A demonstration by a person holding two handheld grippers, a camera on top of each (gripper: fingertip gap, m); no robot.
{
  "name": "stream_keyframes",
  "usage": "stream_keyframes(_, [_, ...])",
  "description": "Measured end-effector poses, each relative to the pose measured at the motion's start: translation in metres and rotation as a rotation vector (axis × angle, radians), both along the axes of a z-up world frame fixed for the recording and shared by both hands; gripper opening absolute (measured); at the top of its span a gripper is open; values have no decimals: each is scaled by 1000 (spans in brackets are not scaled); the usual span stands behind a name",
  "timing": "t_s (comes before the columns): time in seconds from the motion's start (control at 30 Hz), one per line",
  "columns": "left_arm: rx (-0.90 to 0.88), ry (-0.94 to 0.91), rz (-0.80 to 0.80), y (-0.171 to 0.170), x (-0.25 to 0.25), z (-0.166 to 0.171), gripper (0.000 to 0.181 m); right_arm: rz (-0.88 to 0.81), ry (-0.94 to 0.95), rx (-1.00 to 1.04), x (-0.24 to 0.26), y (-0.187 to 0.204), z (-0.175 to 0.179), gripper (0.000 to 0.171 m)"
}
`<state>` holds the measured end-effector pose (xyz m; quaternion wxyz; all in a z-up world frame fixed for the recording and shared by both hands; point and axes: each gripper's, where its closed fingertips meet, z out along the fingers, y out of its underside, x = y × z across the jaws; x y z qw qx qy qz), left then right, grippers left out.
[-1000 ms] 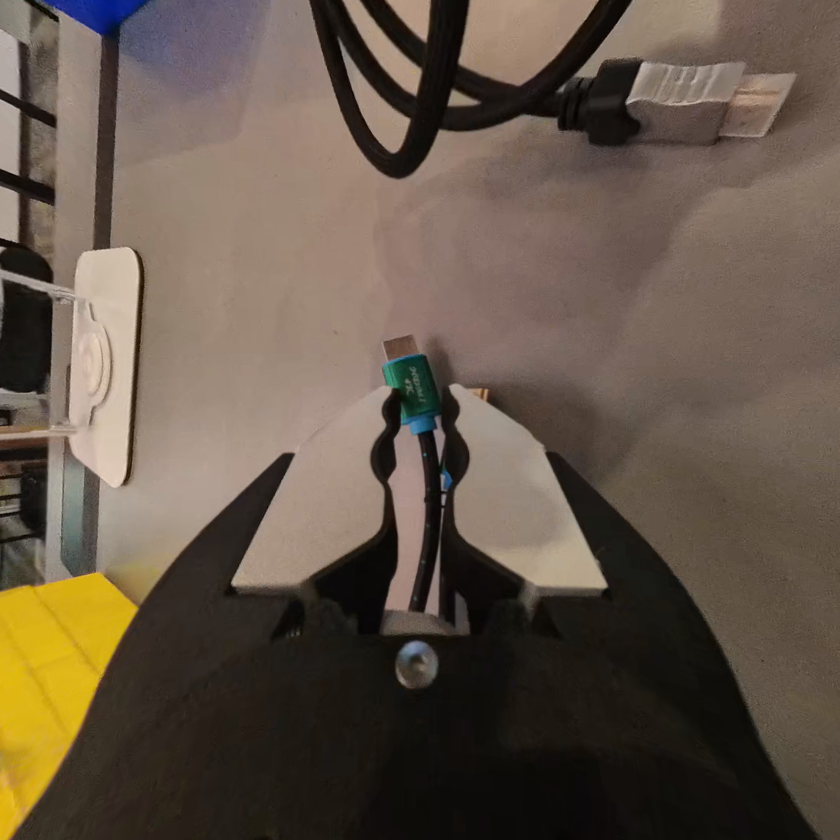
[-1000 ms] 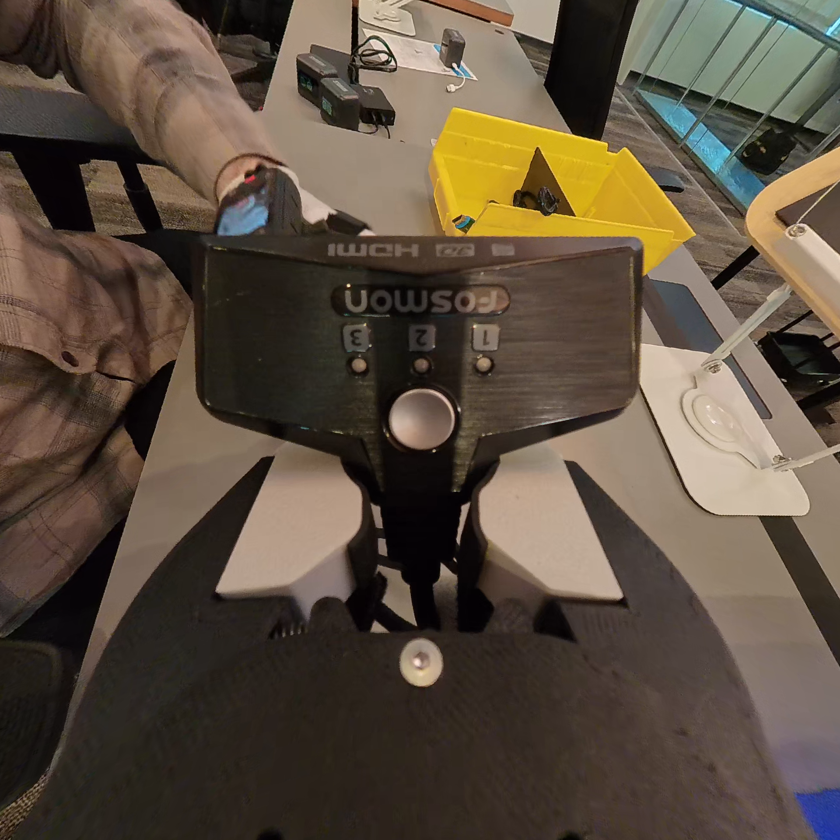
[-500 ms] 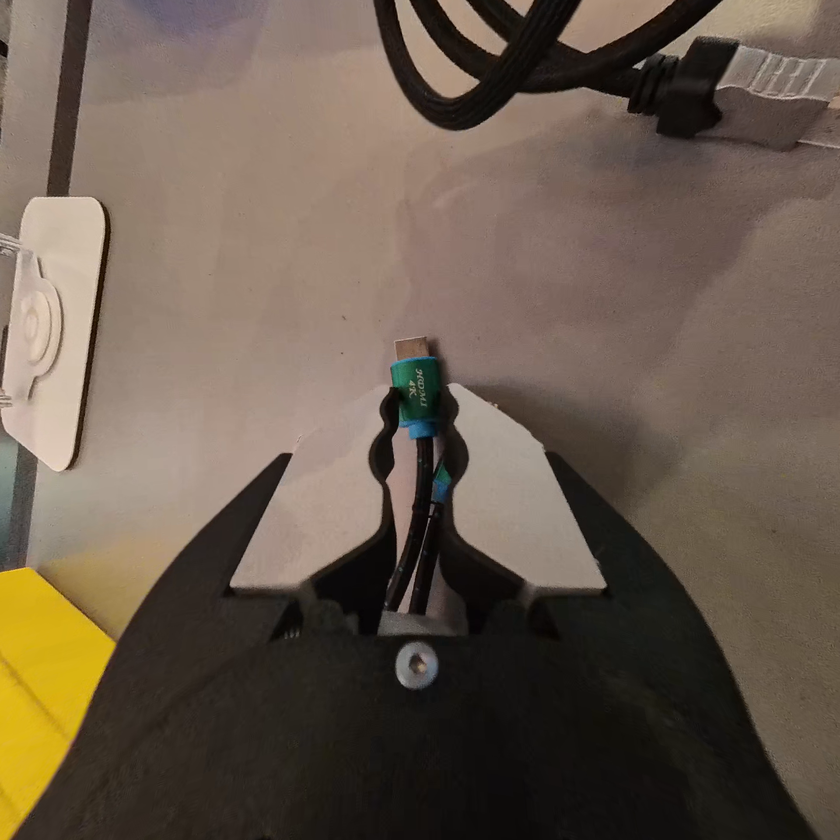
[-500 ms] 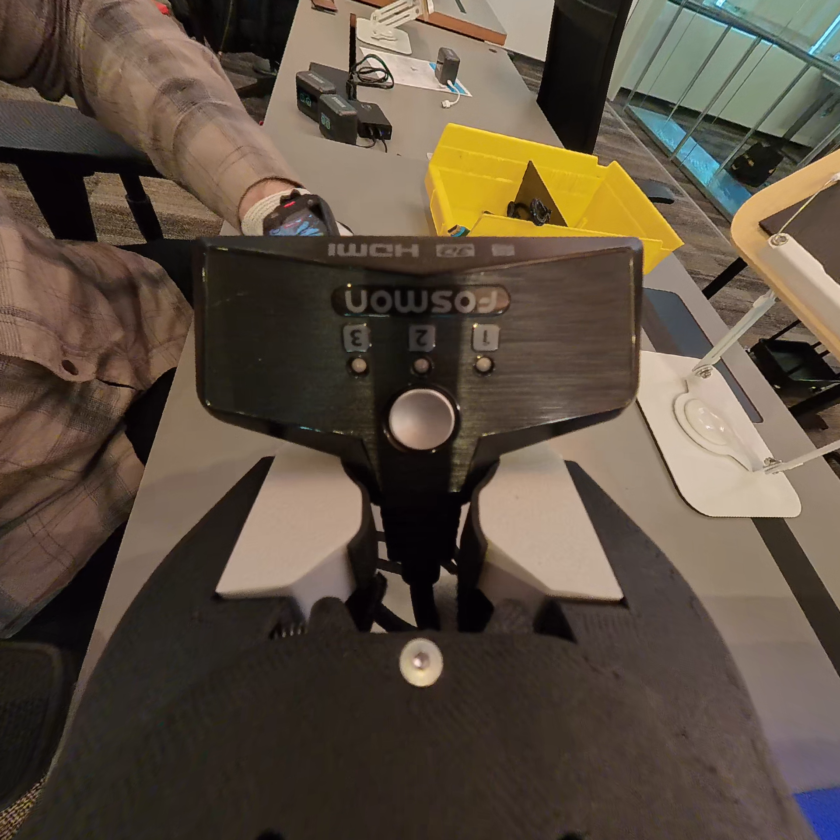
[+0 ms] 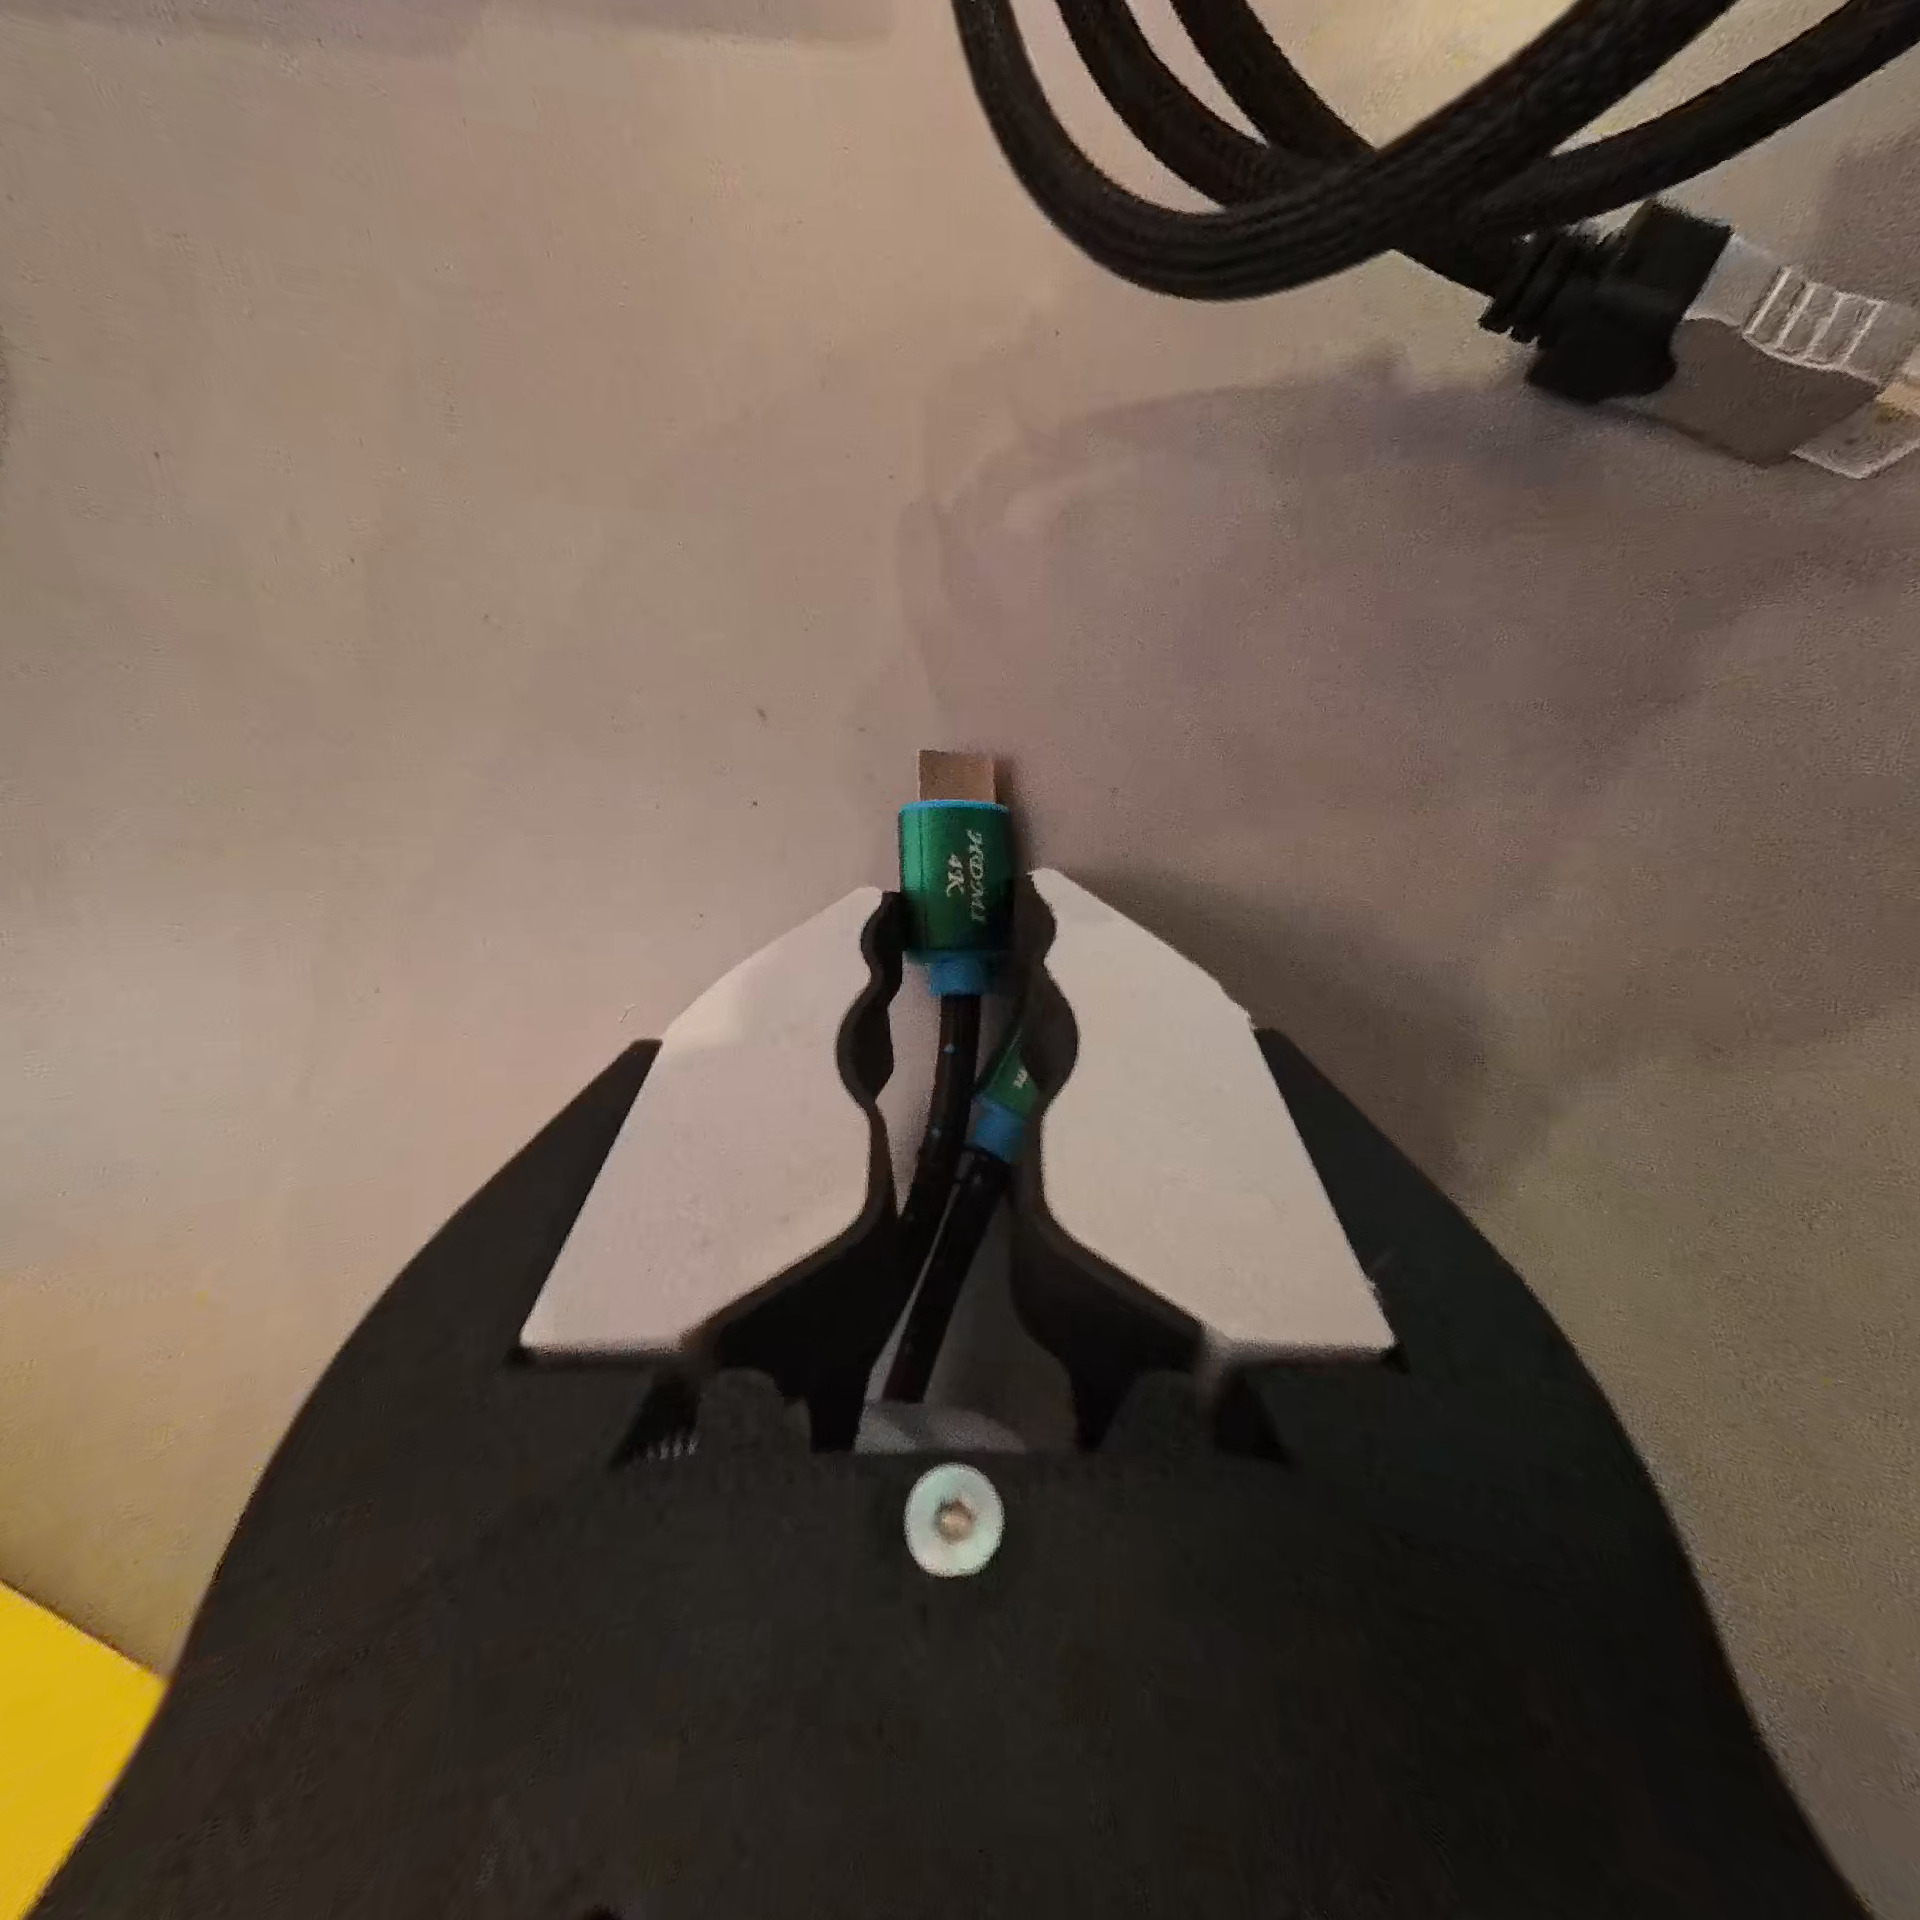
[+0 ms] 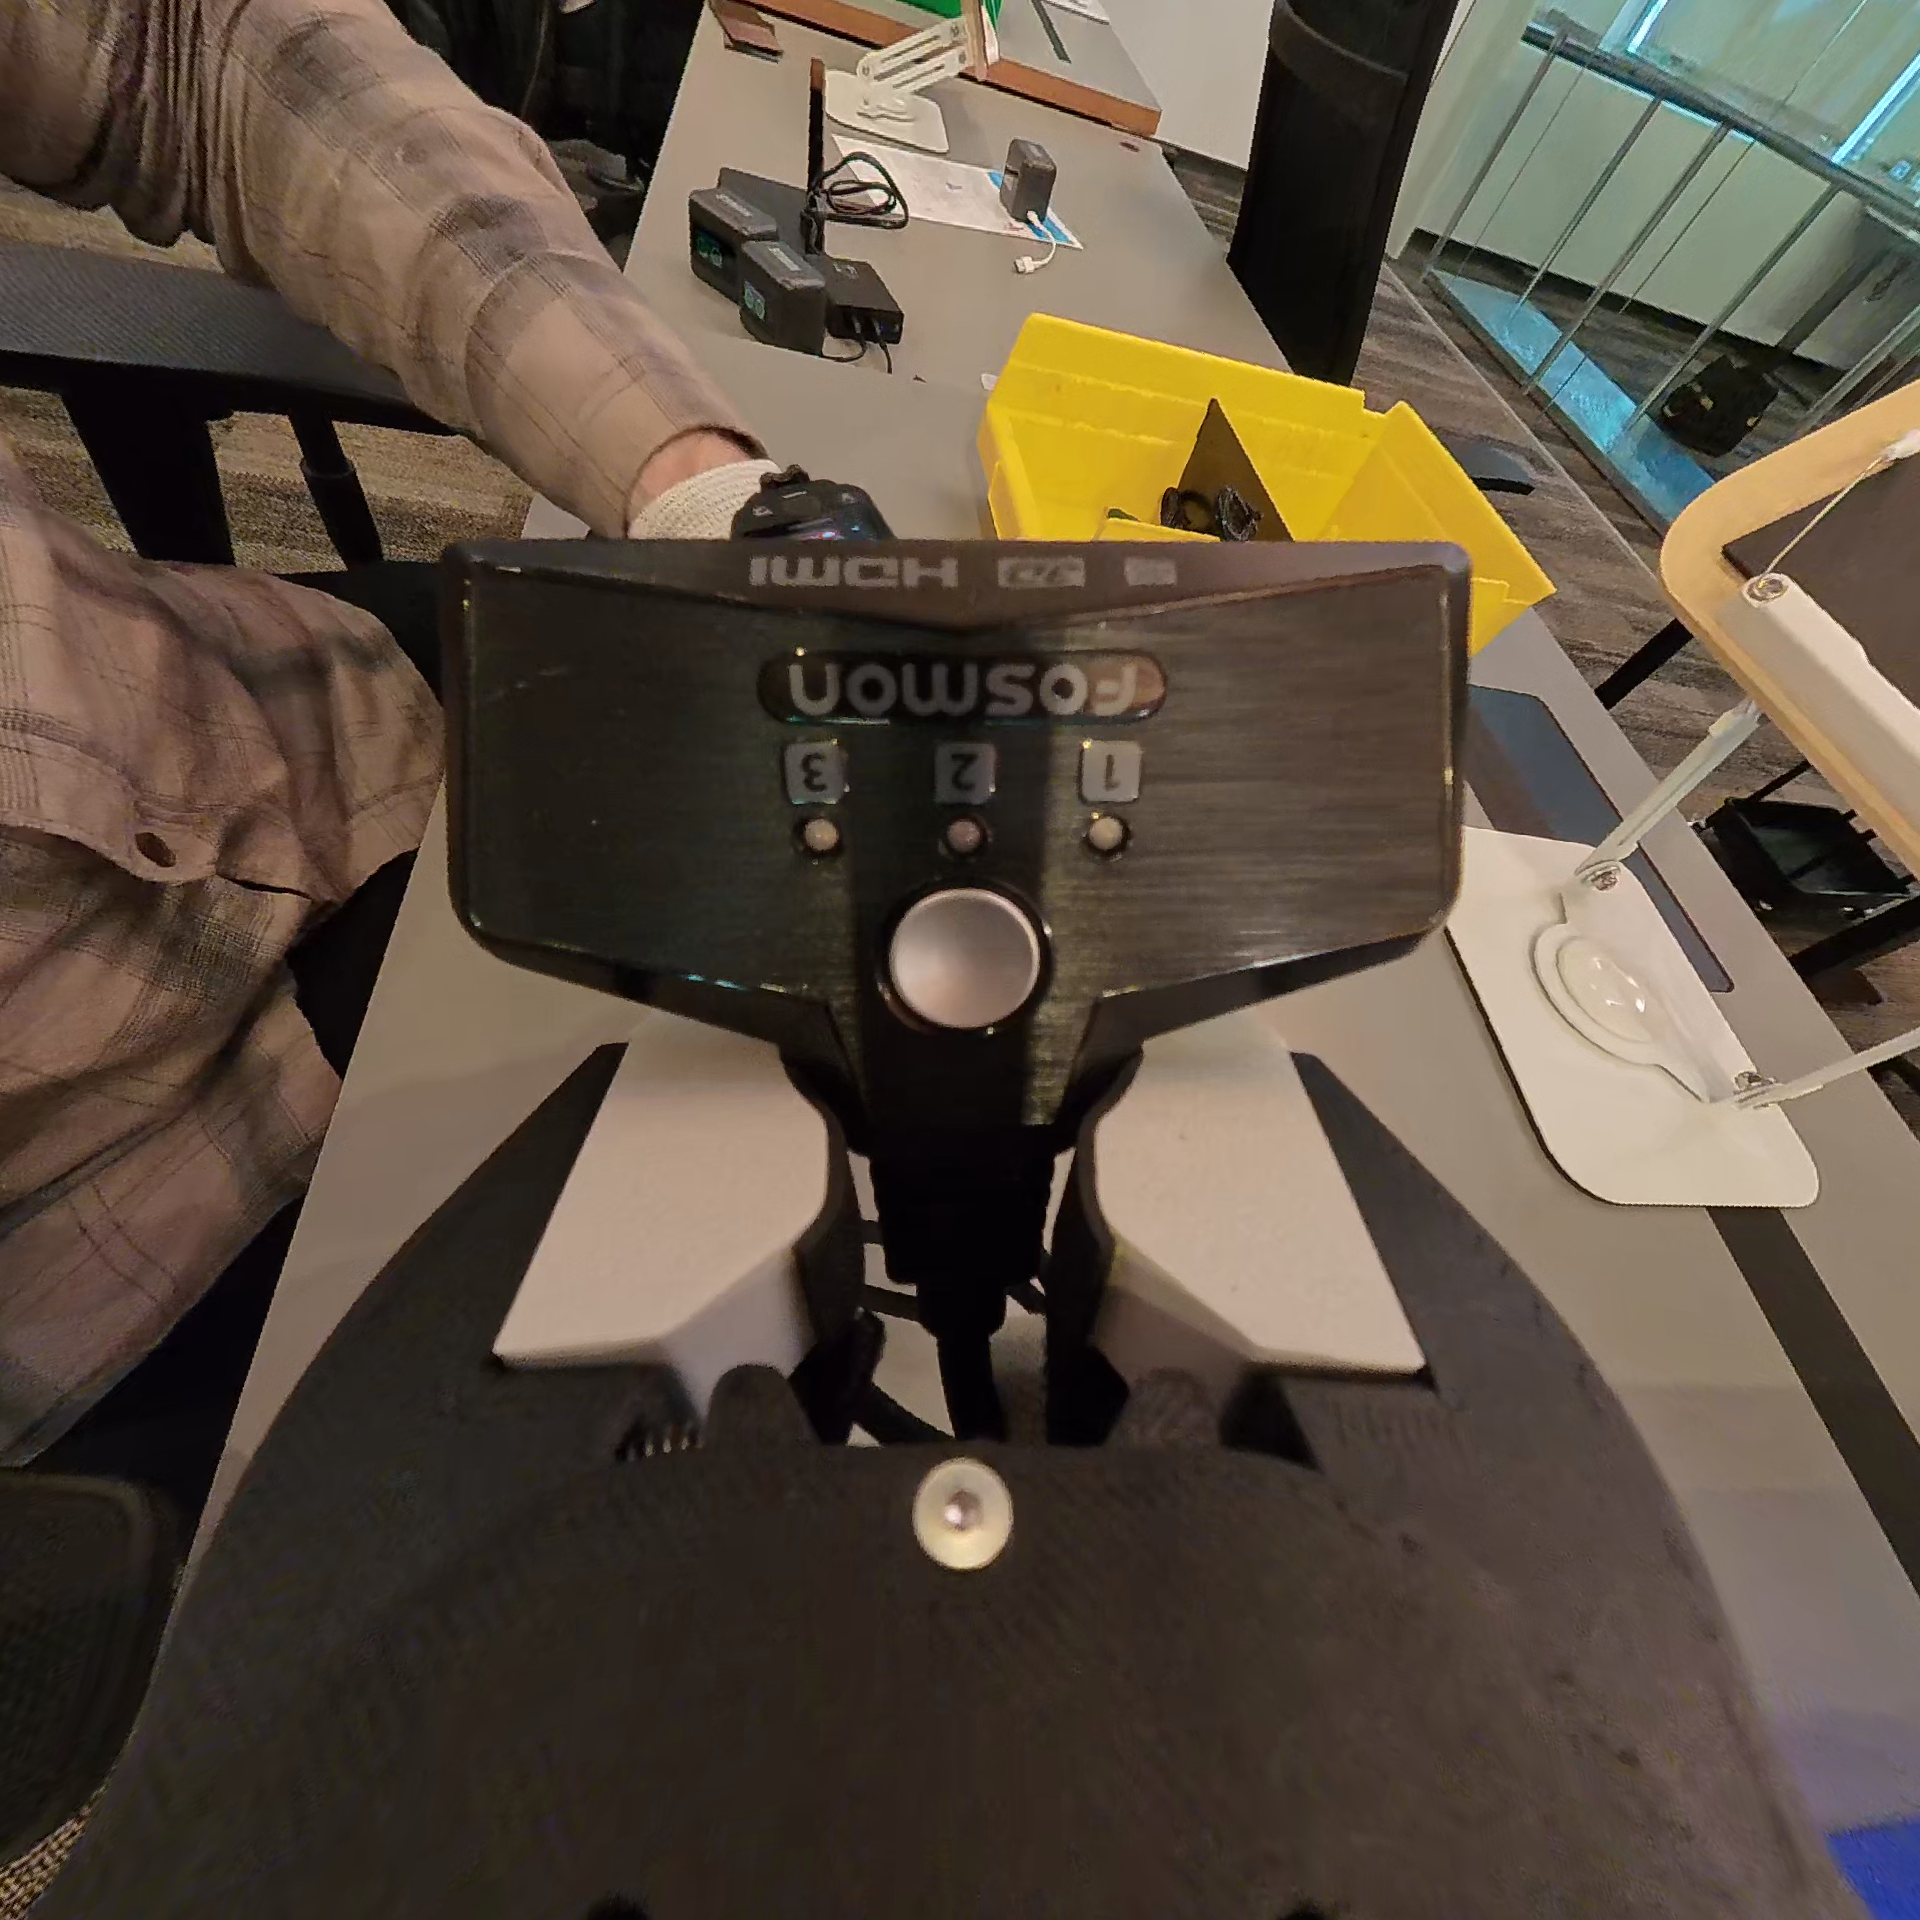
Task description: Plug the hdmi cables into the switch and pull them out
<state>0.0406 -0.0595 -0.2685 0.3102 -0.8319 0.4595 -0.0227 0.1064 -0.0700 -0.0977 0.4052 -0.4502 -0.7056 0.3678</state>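
Observation:
My left gripper (image 5: 954, 894) is shut on a green HDMI plug (image 5: 951, 868); its metal tip points forward over the grey table (image 5: 416, 520). A second green plug end (image 5: 1006, 1107) hangs between the fingers behind it. A black braided cable (image 5: 1226, 177) with a silver HDMI plug (image 5: 1756, 364) lies at the upper right. My right gripper (image 6: 961, 1091) is shut on the narrow neck of the black HDMI switch (image 6: 956, 758) and holds it above the table, top face up. The switch's ports are hidden.
In the right wrist view a person's gloved hand (image 6: 696, 509) holds the other gripper just behind the switch. A yellow bin (image 6: 1247, 468) stands beyond it. A white stand base (image 6: 1621, 1018) is at the right. Black devices (image 6: 790, 281) sit farther back. The left gripper's tips are roughly 20 centimetres from the right gripper's.
The left gripper has moved right and forward over the table: the white base has left its view and the braided cable has come closer. The right gripper has tilted up slightly with the switch.

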Motion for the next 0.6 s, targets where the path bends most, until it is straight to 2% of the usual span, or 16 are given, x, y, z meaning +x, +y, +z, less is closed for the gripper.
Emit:
stream_keyframes(0.17, [-12,-28,4,1,0,0,20,3,-4,3,-1,-1,-1,37])
stream_keyframes(0.33, [-135,-105,32,-3,-7,1,20,6,-14,-2,0,0,-5,37])
stream_keyframes(0.6, [-239,-298,21,-16,-16,67,19,16,-115,3,-12,0,-32,37])
